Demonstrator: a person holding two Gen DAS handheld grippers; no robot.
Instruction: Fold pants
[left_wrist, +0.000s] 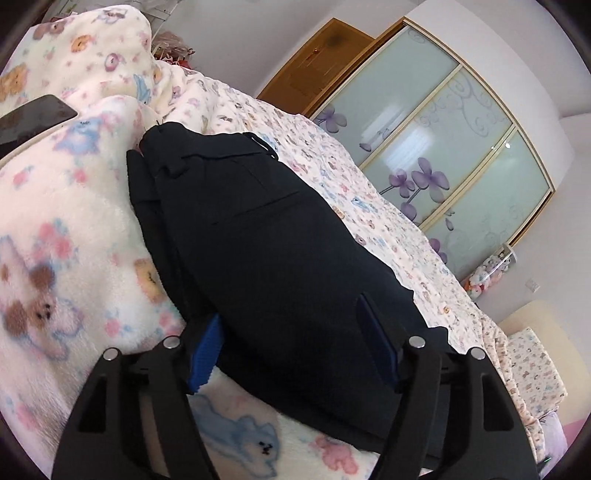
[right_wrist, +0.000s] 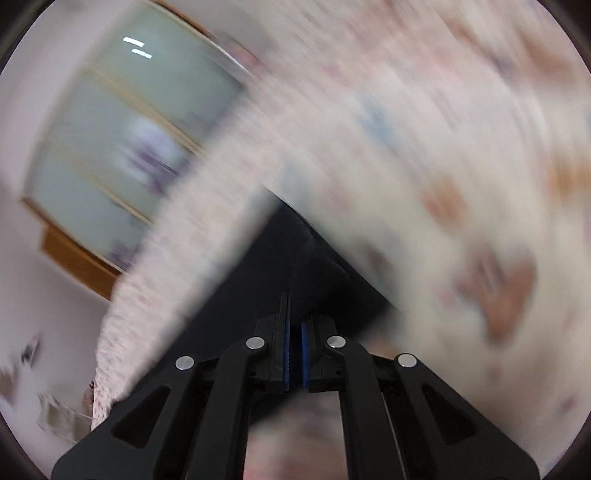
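Observation:
Dark navy pants (left_wrist: 266, 243) lie folded on a bed with a teddy-bear blanket (left_wrist: 66, 229), waistband at the far end. My left gripper (left_wrist: 291, 332) is open, its blue-padded fingers (left_wrist: 205, 350) straddling the near end of the pants. In the blurred right wrist view, my right gripper (right_wrist: 295, 332) is shut on a fold of the dark pants (right_wrist: 317, 273) and holds it over the bed sheet (right_wrist: 424, 166).
A black phone (left_wrist: 33, 118) lies on the blanket at the far left. A wardrobe with frosted floral sliding doors (left_wrist: 436, 133) stands beyond the bed, also blurred in the right wrist view (right_wrist: 122, 140). Plush toys (left_wrist: 487, 273) sit by the wall.

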